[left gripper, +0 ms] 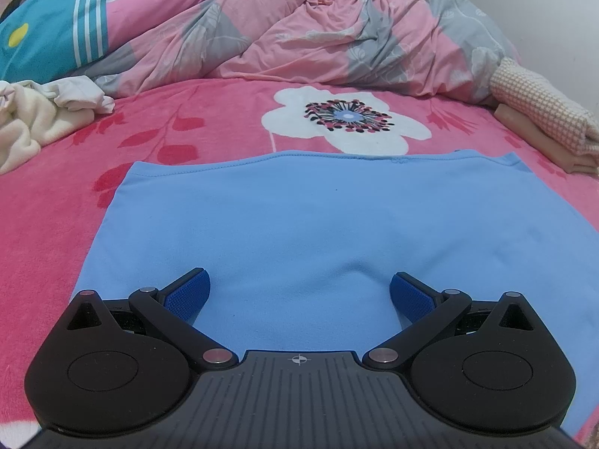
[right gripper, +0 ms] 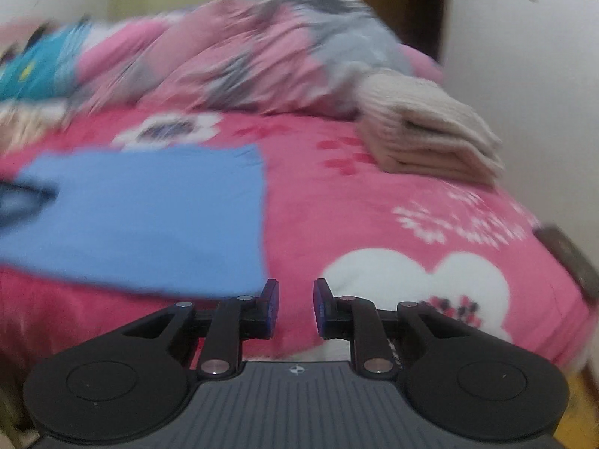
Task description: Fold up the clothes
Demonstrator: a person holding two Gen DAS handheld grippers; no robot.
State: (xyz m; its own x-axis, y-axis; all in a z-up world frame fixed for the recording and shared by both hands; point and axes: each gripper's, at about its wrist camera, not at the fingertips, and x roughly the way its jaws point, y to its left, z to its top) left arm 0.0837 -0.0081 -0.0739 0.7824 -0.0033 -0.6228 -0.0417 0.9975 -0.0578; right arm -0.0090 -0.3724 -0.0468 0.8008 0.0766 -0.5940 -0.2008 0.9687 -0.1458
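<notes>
A light blue garment (left gripper: 299, 205) lies flat on the pink flowered blanket (left gripper: 56, 243), its far hem straight. My left gripper (left gripper: 299, 280) rests low over the garment's near part, jaws wide open, blue pads (left gripper: 187, 292) on either side of a small rise in the cloth without pinching it. In the blurred right wrist view the blue garment (right gripper: 149, 205) is at the left. My right gripper (right gripper: 295, 292) hovers just beside its near right corner, over the blanket (right gripper: 374, 205). Its jaws stand a narrow gap apart with nothing between them.
A rumpled pink and grey duvet (left gripper: 299, 30) fills the back of the bed. A folded cream stack (right gripper: 430, 138) sits at the right. Crumpled white and cream clothes (left gripper: 33, 119) lie at the left, beside a teal pillow (left gripper: 48, 41). The bed's near edge (right gripper: 318, 355) is below the right gripper.
</notes>
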